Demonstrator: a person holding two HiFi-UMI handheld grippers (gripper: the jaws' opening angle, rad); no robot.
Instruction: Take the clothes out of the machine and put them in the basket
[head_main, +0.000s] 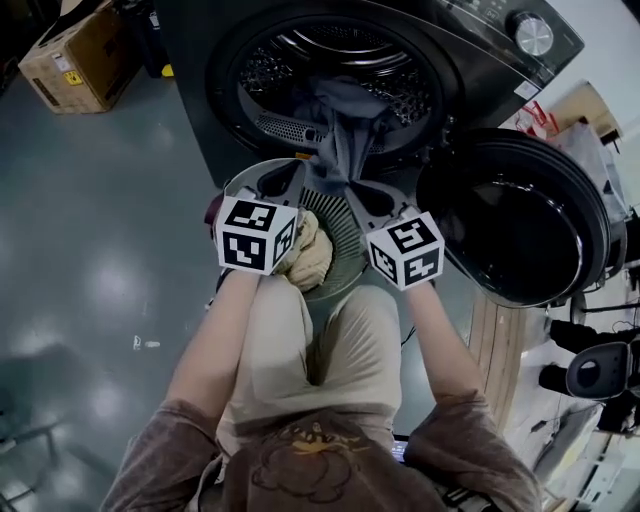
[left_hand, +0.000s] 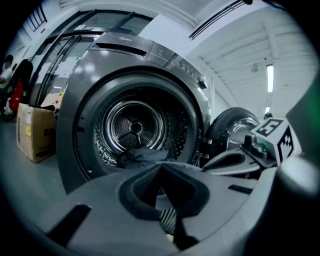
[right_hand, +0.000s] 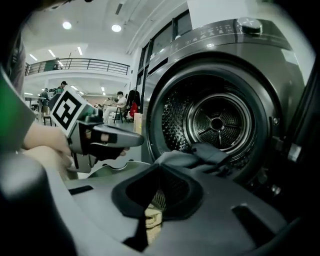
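Above basket (head_main: 343, 232), right claw (right_hand: 159, 169) closed

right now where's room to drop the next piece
In the basket, bare mesh right of the beige cloth. Bare floor between basket and cardboard box. Crowded at the drum mouth, where the dark garment hangs out.

Glossy metal machine (head_main: 470, 60), matt cloth clothes (head_main: 345, 130)

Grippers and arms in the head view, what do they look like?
Both the left gripper and right gripper are moulded grey plastic; each carries a white cube printed with black square markers. No cables show. The person wears a brown short-sleeved top and beige legwear.
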